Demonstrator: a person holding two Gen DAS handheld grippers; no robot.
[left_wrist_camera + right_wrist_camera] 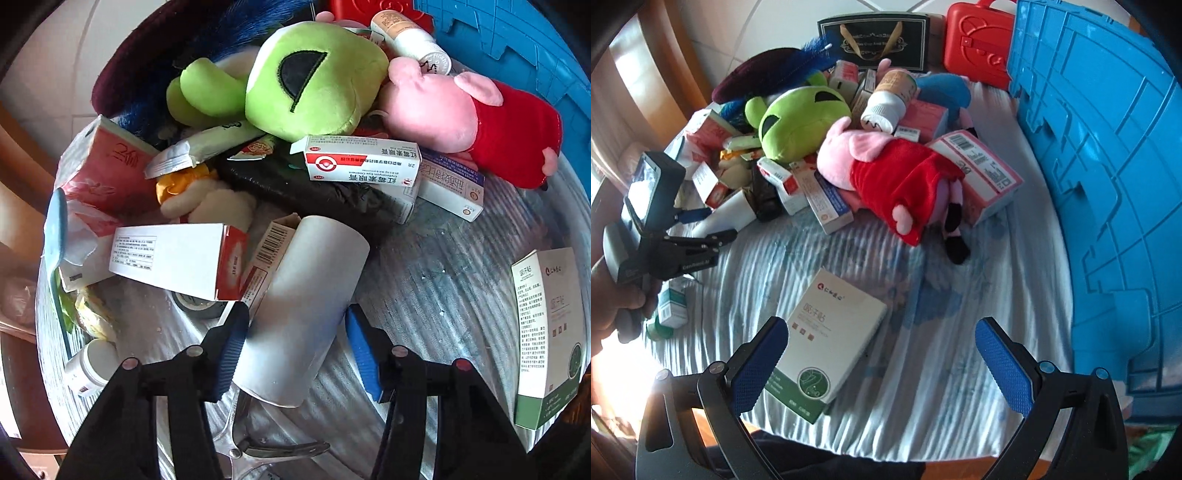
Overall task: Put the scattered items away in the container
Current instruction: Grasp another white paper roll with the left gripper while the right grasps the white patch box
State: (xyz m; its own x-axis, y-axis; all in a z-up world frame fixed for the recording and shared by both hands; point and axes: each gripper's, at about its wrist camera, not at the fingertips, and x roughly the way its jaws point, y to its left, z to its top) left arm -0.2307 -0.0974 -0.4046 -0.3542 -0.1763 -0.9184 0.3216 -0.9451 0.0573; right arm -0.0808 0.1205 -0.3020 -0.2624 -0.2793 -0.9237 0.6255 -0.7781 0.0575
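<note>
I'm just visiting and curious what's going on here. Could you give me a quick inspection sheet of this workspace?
Surface: pale striped cloth over a table.
Job's things: white cylinder; white-and-green box; green plush, pink pig plush, medicine boxes in a heap.
Container: blue crate, standing at the right.
Clutter: red case, black gift bag.
Grippers: left gripper straddling the cylinder, one pad touching it; right gripper open over the white-and-green box.
Cables: nothing seen.
Surroundings: wooden frame, tiled wall.
</note>
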